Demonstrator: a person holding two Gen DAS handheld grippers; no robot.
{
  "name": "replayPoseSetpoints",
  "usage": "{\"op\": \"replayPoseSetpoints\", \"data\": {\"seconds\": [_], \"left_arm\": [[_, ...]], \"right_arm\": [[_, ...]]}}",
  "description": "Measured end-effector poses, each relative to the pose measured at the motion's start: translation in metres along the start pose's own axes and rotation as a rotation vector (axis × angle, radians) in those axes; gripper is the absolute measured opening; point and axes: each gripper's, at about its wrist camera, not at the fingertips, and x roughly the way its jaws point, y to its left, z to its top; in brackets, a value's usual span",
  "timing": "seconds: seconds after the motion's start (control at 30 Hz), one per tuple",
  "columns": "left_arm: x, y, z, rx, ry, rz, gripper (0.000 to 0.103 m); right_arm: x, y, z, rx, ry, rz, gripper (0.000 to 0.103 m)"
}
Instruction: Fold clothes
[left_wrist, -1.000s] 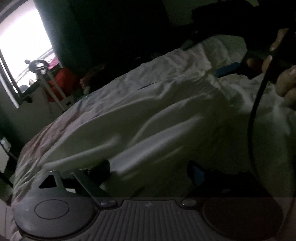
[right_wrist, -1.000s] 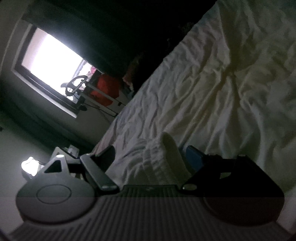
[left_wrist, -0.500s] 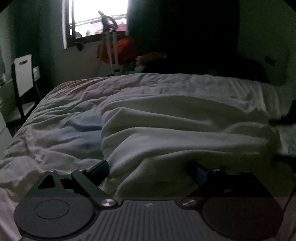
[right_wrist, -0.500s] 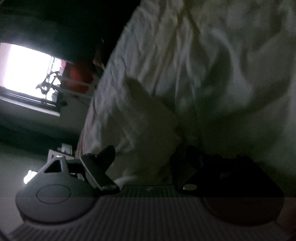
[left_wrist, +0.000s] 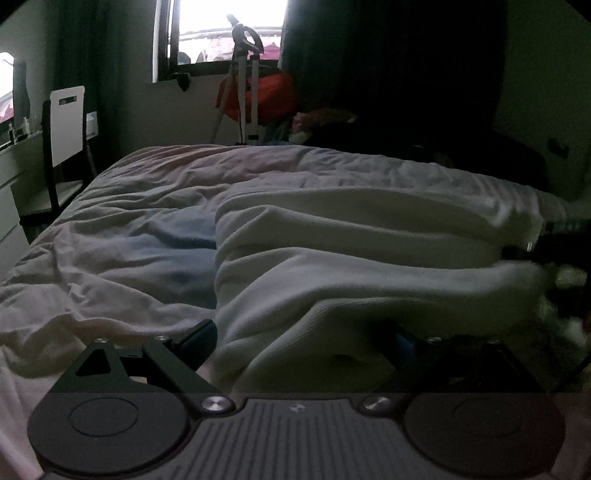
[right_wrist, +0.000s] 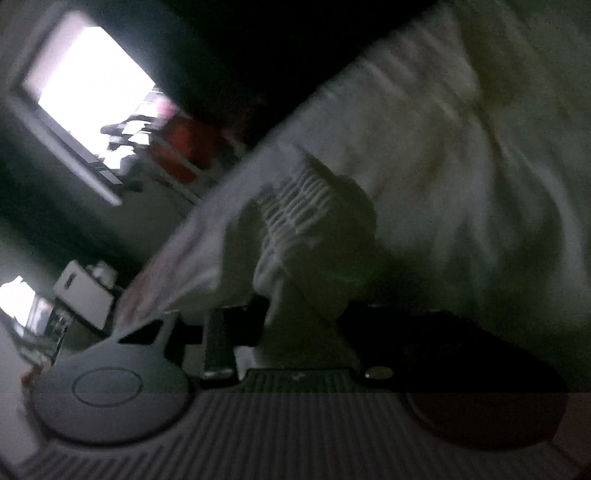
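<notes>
A white knit garment (left_wrist: 351, 258) lies stretched across the bed, folded in long ridges. My left gripper (left_wrist: 303, 339) sits low at its near edge; the cloth fills the wide gap between the fingers. In the right wrist view my right gripper (right_wrist: 299, 317) is shut on the garment's ribbed hem (right_wrist: 295, 206), which bunches up between the fingers. The other end of the garment reaches the right edge of the left wrist view, where a dark gripper part (left_wrist: 561, 236) shows.
The bed has a wrinkled pale duvet (left_wrist: 129, 240). Behind it are a window (left_wrist: 221, 29), a tripod-like stand (left_wrist: 243, 85), a red bag (left_wrist: 269, 96) and dark curtains. A chair (left_wrist: 62, 129) and white drawers stand at the left.
The left gripper swung from a tilted view to level and came down at the garment's near edge. The right gripper closed tighter on the ribbed hem and rotated.
</notes>
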Motion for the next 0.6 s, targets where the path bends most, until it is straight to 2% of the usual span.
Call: {"op": "replayPoseSetpoints", "data": {"seconds": [0.13, 0.2, 0.23, 0.37, 0.4, 0.43, 0.47, 0.5, 0.57, 0.6], "left_arm": [[-0.003, 0.002, -0.002, -0.003, -0.009, 0.004, 0.096], [-0.004, 0.003, -0.003, -0.005, -0.009, 0.011, 0.096], [-0.005, 0.003, -0.003, -0.006, -0.009, 0.015, 0.096], [-0.004, 0.003, -0.004, -0.018, 0.002, 0.026, 0.096], [-0.004, 0.003, -0.004, -0.023, 0.005, 0.027, 0.096], [-0.004, 0.003, -0.004, -0.028, 0.006, 0.029, 0.096], [-0.005, 0.004, -0.005, -0.032, 0.007, 0.030, 0.096], [-0.005, 0.004, -0.005, -0.037, 0.008, 0.032, 0.096], [-0.006, 0.006, -0.006, -0.048, 0.010, 0.034, 0.096], [-0.006, 0.007, -0.006, -0.056, 0.010, 0.032, 0.096]], "right_arm": [[-0.019, 0.028, 0.022, -0.141, -0.167, 0.171, 0.035], [-0.023, 0.026, 0.028, -0.144, -0.200, 0.206, 0.037], [-0.020, 0.021, 0.028, -0.129, -0.188, 0.187, 0.038], [0.011, -0.014, 0.016, -0.003, 0.004, -0.012, 0.047], [0.019, -0.027, 0.012, 0.075, 0.059, -0.032, 0.054], [0.024, -0.040, 0.008, 0.160, 0.106, -0.028, 0.059], [0.029, -0.051, 0.004, 0.242, 0.146, -0.008, 0.072], [0.031, -0.053, 0.003, 0.260, 0.169, 0.019, 0.082], [0.033, -0.056, 0.000, 0.287, 0.211, 0.073, 0.085], [0.035, -0.051, -0.001, 0.257, 0.228, 0.087, 0.085]]}}
